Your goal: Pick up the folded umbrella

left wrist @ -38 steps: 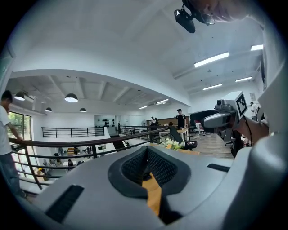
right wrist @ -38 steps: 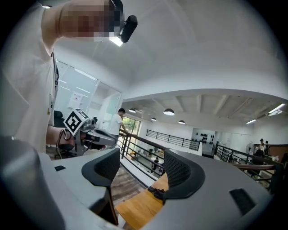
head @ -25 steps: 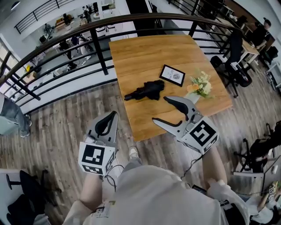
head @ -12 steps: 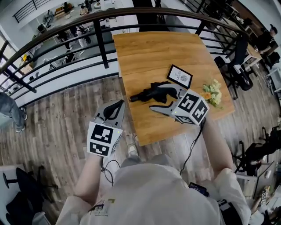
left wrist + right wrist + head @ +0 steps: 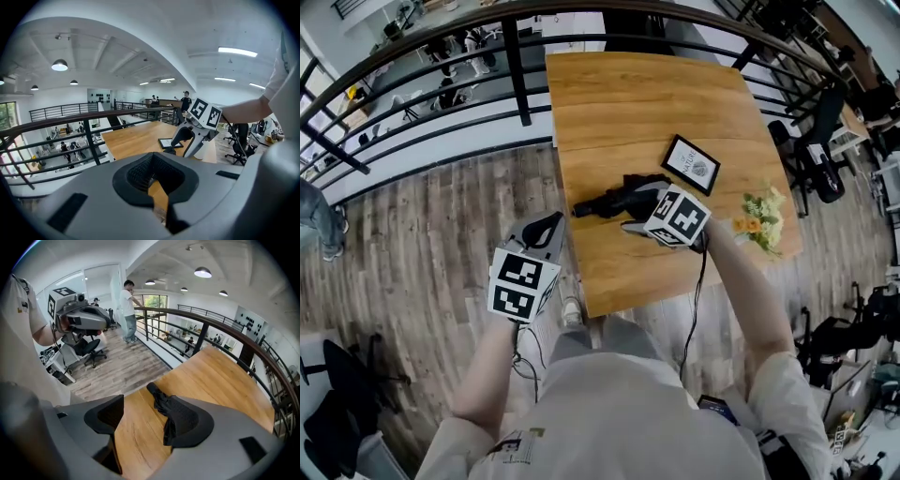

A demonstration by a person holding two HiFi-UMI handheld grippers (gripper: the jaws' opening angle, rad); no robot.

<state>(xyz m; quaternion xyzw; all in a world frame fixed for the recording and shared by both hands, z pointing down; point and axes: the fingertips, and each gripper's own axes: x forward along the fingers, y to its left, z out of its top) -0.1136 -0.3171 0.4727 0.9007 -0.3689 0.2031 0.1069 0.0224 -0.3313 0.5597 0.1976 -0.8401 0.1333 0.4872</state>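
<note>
we hold our right gripper [image 5: 637, 208] low over the wooden table [image 5: 628, 103], jaws wide apart; the folded umbrella [image 5: 605, 199] lies on the table, partly behind one jaw, not clasped; our left gripper [image 5: 154, 176], jaws together on nothing, hangs beside the table

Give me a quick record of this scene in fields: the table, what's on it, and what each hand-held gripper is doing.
Table: wooden table, next to a black railing
Umbrella: folded black umbrella, lying flat on the table
Other items: framed picture; bouquet of flowers
Right hand-held gripper: open, jaws apart at the umbrella, not closed on it
Left hand-held gripper: shut, empty, held over the floor beside the table
Task state: umbrella not yet picked up
</note>
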